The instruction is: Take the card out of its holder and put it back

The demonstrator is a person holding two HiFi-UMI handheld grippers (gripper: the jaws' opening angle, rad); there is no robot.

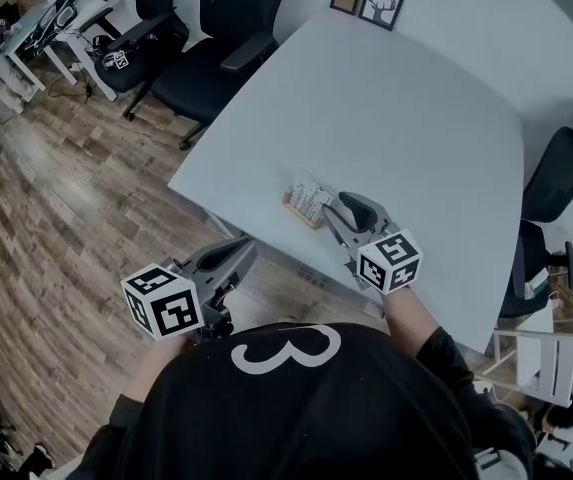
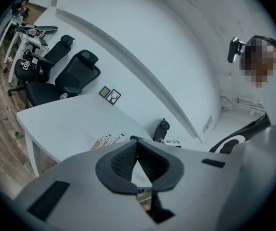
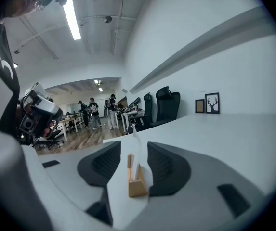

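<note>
A small wooden card holder [image 1: 301, 214] stands near the front edge of the white table [image 1: 416, 118], with a printed white card [image 1: 310, 197] upright in its slot. My right gripper [image 1: 332, 211] sits just right of it. In the right gripper view the holder [image 3: 138, 187] and its card [image 3: 138, 165] stand between the jaws of the right gripper [image 3: 134, 147], which are open with a gap on either side. My left gripper [image 1: 241, 253] hangs off the table's near-left edge, above the floor. Its fingertips meet, shut on nothing [image 2: 137, 142].
Two framed pictures [image 1: 374, 2] lean on the wall at the table's far end. Black office chairs [image 1: 206, 68] stand at the far left corner and another [image 1: 561, 173] at the right side. Wood floor lies to the left, with desks and people farther off.
</note>
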